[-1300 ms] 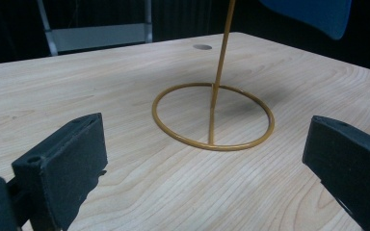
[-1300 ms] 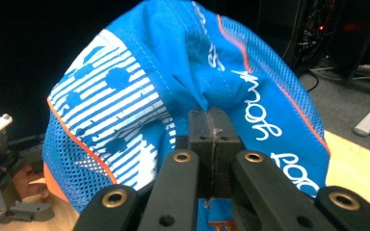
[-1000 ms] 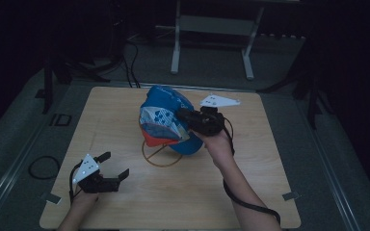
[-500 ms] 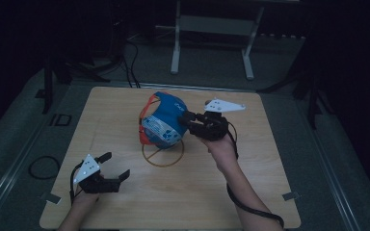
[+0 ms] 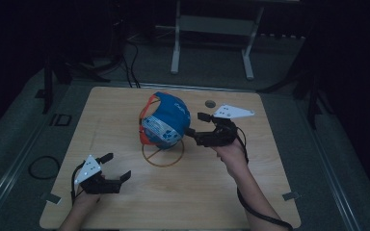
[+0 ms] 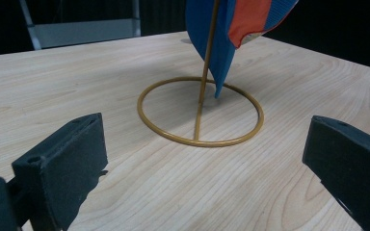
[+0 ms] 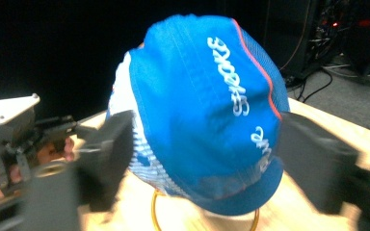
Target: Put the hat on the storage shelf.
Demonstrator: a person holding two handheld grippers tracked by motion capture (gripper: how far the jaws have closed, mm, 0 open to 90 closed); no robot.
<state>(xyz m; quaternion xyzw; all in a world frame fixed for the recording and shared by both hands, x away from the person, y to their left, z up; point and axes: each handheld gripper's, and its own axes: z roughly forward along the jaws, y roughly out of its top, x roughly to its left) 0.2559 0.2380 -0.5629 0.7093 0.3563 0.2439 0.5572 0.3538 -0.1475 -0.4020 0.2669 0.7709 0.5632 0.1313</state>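
Right gripper view: white lettering on blue cap [image 7: 207, 115], right gripper [image 5: 198, 126] jaws just opened, cap between, unpressed. Left gripper [image 5: 112, 167] jaws open, empty. High view: wooden table [image 5: 270, 192], dark room.

Left claw [image 6: 207, 159] jaws wide apart over table [image 6: 77, 86]; gold ring stand [image 6: 200, 110] ahead, blue-orange cap [image 6: 231, 29] hanging above.

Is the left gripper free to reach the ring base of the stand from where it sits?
Probably yes: the left gripper is open, and only bare table lies between it and the ring base.
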